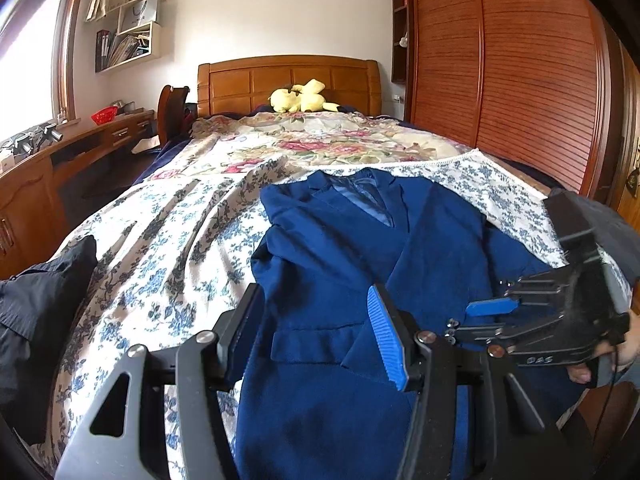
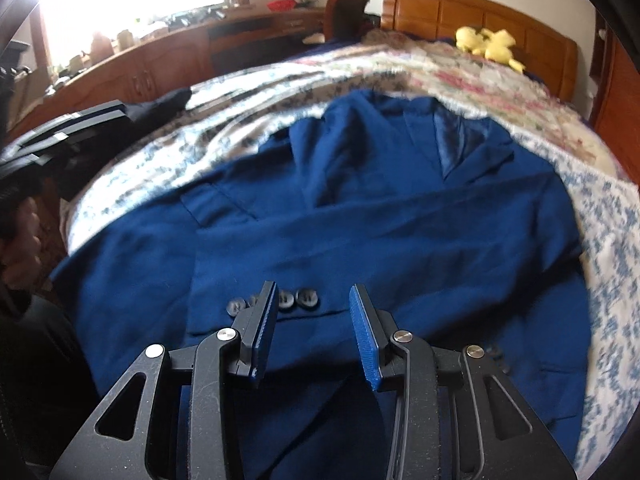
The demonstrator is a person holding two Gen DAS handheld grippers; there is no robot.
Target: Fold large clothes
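Jacket [image 1: 360,248], dark blue, lies flat on the bed's blue-flowered sheet [image 1: 160,248], at the near end of the bed. Collar and lapels point toward the headboard [image 1: 288,80], hem toward the cameras, so its long axis runs along the bed. One sleeve is folded across the front; cuff buttons [image 2: 294,300] show in the right wrist view, just ahead of the fingertips.

Left gripper [image 1: 320,328] hovers low over the jacket's lower left part, aimed up the bed, jaws spread wide, nothing between them. Right gripper [image 2: 314,332] sits over the sleeve cuff near the hem, also aimed toward the collar, jaws apart and empty. In the left view the right gripper [image 1: 492,306] comes in from the right edge, lying sideways over the jacket, with a bit of hand [image 1: 616,356] behind it.

Black garment [image 1: 36,320] lies at the bed's left edge. Yellow plush toy [image 1: 300,96] sits by the headboard. Wooden wardrobe [image 1: 500,60] on the right, desk [image 1: 80,148] on the left.
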